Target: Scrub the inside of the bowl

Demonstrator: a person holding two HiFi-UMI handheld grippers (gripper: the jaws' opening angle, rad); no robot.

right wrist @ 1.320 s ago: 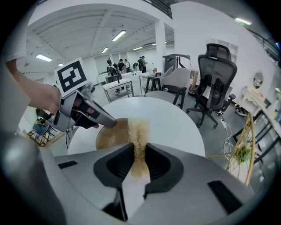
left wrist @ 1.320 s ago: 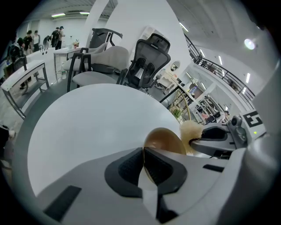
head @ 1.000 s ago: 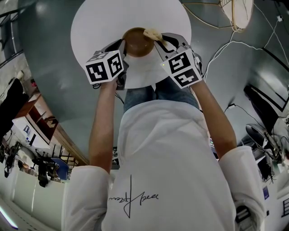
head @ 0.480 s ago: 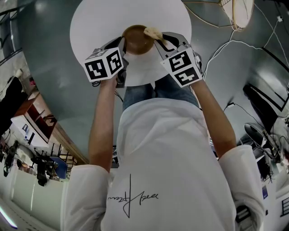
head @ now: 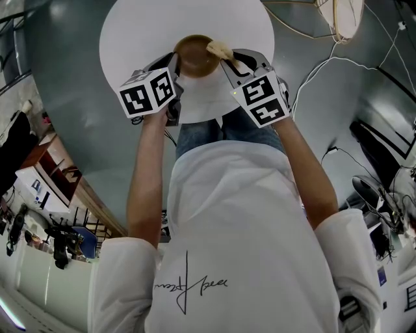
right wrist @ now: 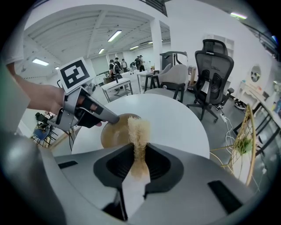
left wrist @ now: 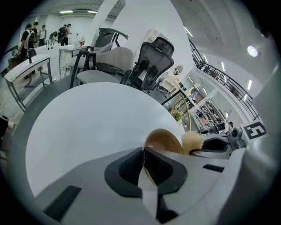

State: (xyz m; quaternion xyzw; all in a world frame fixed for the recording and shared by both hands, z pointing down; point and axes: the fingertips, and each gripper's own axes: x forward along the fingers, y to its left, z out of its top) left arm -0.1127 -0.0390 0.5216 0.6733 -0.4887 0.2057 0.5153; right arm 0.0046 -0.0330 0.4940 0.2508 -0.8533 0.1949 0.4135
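Note:
A brown bowl [head: 197, 56] sits on the round white table [head: 149, 26], near the table's front edge. My left gripper [head: 174, 64] is shut on the bowl's rim [left wrist: 151, 143], one jaw inside and one outside. My right gripper [head: 225, 57] is shut on a tan fibrous scrubber [right wrist: 138, 134]; the scrubber's tip [head: 219, 48] rests over the bowl's right rim [right wrist: 115, 132]. In the left gripper view the scrubber [left wrist: 192, 141] shows just right of the bowl, with the right gripper [left wrist: 219, 145] behind it.
A black office chair [right wrist: 214, 74] and a grey chair [right wrist: 173, 79] stand beyond the table. A wire-frame object [head: 344, 16] and white cables [head: 325, 71] lie on the floor at right. Desks and people are far off.
Both grippers, the bowl and the scrubber have shifted slightly up and away on the table; the holds are unchanged.

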